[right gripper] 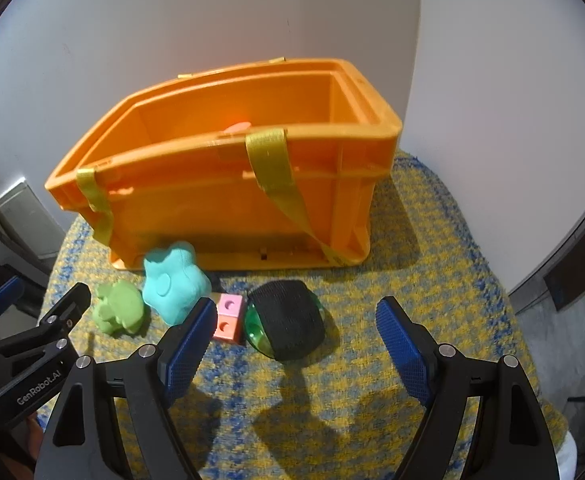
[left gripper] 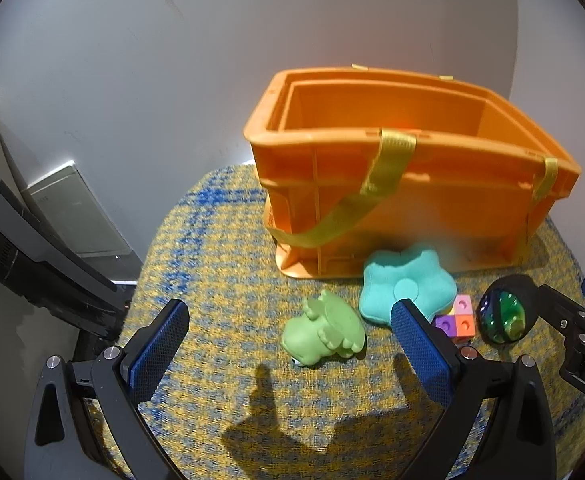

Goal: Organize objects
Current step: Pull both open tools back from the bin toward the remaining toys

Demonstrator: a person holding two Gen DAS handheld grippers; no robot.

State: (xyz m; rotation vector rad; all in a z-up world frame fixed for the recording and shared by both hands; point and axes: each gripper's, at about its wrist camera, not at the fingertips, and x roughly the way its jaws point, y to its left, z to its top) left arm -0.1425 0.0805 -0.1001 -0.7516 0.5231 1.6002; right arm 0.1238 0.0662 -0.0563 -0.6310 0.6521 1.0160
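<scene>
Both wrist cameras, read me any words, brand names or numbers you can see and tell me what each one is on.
"GenRobot.AI": white letters on the black body of the left gripper, seen in the right wrist view.
"DA": cut off at the frame edge, on the black body of the right gripper, left wrist view.
Faint marks on the grey panel by the wall: too blurred to read.

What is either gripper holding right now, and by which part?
Nothing is held. The left gripper and the right gripper both stand open above the mat, empty. The green frog toy and the wheel lie loose.
</scene>
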